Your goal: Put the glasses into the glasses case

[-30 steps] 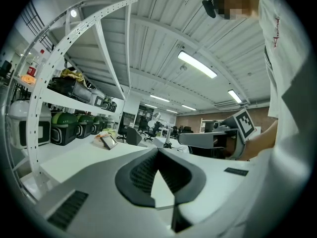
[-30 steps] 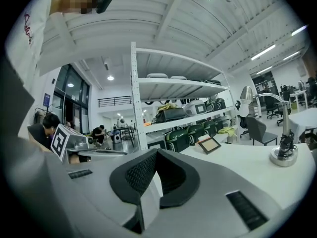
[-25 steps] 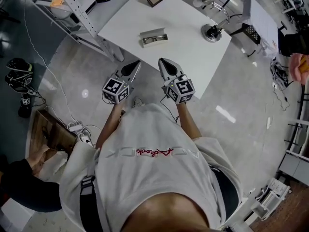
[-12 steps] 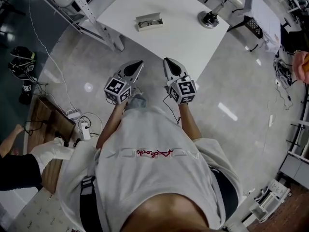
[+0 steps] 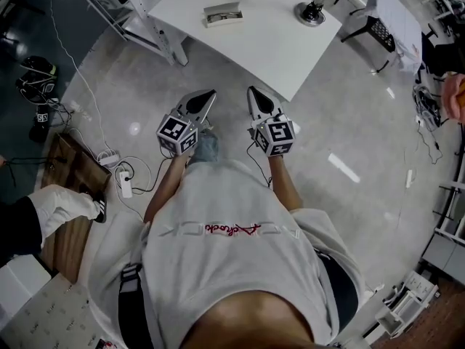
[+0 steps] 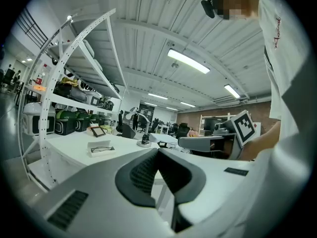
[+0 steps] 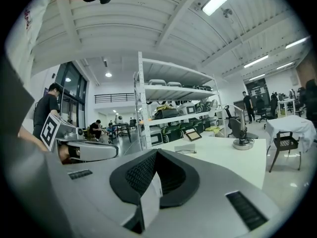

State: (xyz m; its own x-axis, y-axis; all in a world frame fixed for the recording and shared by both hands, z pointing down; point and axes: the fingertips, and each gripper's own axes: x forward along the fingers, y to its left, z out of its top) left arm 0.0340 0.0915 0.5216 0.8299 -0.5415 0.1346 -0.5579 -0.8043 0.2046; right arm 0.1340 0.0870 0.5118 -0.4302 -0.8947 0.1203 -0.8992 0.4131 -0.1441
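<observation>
A pale open glasses case (image 5: 222, 14) with dark-framed glasses lying in it rests on the white table (image 5: 276, 35), far ahead of both grippers. The case also shows in the left gripper view (image 6: 101, 148) and, small, in the right gripper view (image 7: 185, 149). My left gripper (image 5: 205, 94) and right gripper (image 5: 252, 91) are held side by side over the bare floor, well short of the table's near corner. Both point toward the table. Each has its jaws closed tip to tip, left gripper (image 6: 157, 150) and right gripper (image 7: 156, 151), with nothing between them.
A lamp base (image 5: 310, 13) stands on the table's right part, and a small picture frame (image 6: 98, 131) at its far side. A metal shelving rack (image 5: 149, 13) flanks the table's left. Cables and a power strip (image 5: 123, 184) lie on the floor beside a wooden board (image 5: 69, 187). Another person's white-gloved hand (image 5: 62, 201) is at far left.
The table and case have slid up and away in the head view as I backed off from them. Both grippers stay shut and level. The person at left has shifted.
</observation>
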